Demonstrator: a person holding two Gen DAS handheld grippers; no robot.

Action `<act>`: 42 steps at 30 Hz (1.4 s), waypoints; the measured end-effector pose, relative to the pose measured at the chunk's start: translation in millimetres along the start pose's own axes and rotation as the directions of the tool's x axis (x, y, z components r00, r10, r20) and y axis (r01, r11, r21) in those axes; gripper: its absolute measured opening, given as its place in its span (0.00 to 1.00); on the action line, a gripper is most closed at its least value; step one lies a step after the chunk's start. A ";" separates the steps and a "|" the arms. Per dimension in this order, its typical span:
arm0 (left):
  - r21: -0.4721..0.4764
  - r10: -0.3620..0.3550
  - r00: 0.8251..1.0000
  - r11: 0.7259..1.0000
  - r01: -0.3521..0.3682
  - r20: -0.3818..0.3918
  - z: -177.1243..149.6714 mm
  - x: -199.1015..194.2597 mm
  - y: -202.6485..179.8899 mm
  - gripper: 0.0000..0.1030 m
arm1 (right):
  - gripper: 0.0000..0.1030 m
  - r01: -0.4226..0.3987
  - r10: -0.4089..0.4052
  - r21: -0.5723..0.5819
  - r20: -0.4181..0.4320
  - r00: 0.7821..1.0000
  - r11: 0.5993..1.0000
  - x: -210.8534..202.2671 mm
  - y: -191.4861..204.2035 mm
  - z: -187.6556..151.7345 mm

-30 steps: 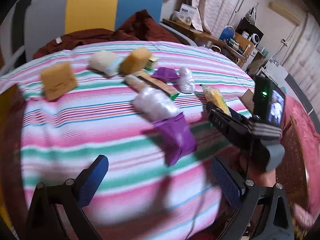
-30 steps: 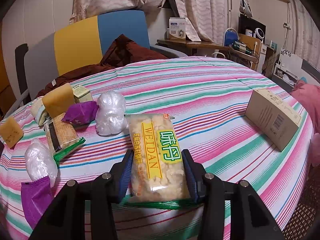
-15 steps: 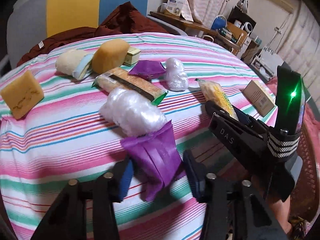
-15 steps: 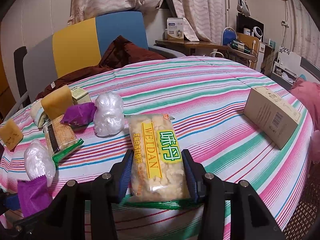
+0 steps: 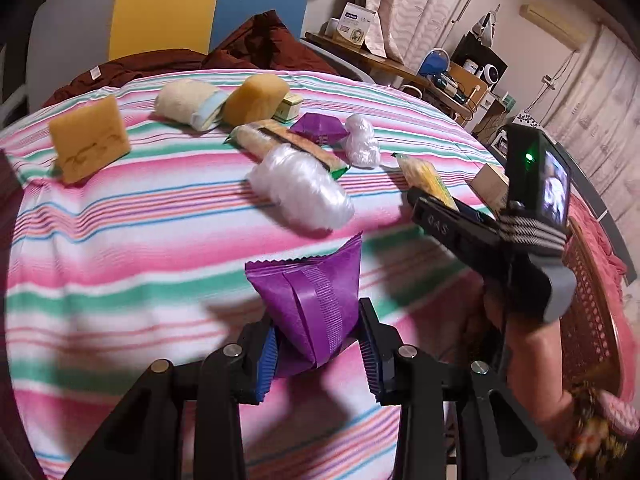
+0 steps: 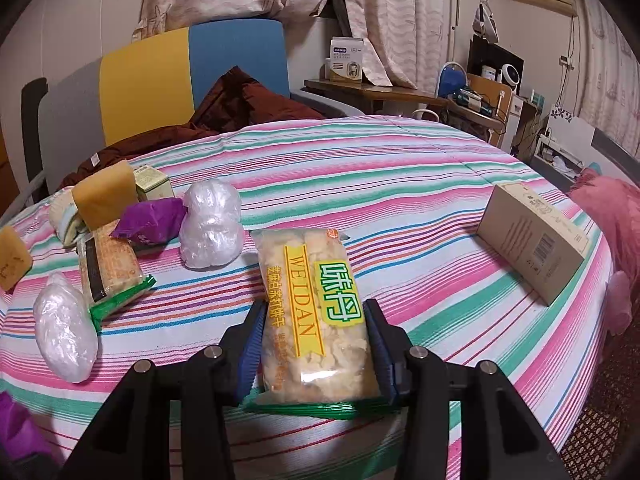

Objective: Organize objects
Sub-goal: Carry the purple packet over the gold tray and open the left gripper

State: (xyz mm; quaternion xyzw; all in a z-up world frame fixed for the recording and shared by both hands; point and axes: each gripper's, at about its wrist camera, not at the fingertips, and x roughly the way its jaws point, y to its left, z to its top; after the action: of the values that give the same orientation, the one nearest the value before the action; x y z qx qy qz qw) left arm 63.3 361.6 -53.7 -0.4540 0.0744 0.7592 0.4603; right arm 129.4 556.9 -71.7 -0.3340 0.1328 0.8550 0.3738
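My left gripper (image 5: 318, 354) is shut on a purple snack packet (image 5: 312, 300) and holds it just above the striped tablecloth (image 5: 120, 240). My right gripper (image 6: 316, 348) is shut on a yellow cracker packet (image 6: 312, 304) marked WEIDAN, whose far end rests on the cloth (image 6: 360, 160). The right gripper also shows in the left wrist view (image 5: 460, 224) to the right, with the cracker packet (image 5: 426, 174) in its jaws.
On the cloth lie white plastic bundles (image 5: 300, 188) (image 6: 210, 226), a green-edged biscuit packet (image 6: 108, 268), a second purple packet (image 6: 150, 220), yellow sponges (image 5: 88, 142) (image 6: 106, 194), a small green box (image 6: 154, 180) and a brown carton (image 6: 532, 248). A chair (image 6: 192, 76) stands behind.
My left gripper moved forward to the purple packet, closed on it and lifted it slightly. My right gripper has stayed shut on the cracker packet in the same place.
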 end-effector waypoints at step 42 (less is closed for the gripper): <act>-0.375 0.227 0.960 0.914 -0.153 0.164 -66.7 -162.9 185.0 0.36 | 0.43 0.114 -0.093 -0.247 0.094 0.991 0.962 -14.5 42.4 -15.8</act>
State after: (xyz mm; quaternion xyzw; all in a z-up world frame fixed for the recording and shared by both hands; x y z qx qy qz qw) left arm -10.4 118.8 -25.1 -0.4408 -0.0689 0.8437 0.2985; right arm 113.2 512.3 -74.7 -0.3501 -0.0101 0.8571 0.3778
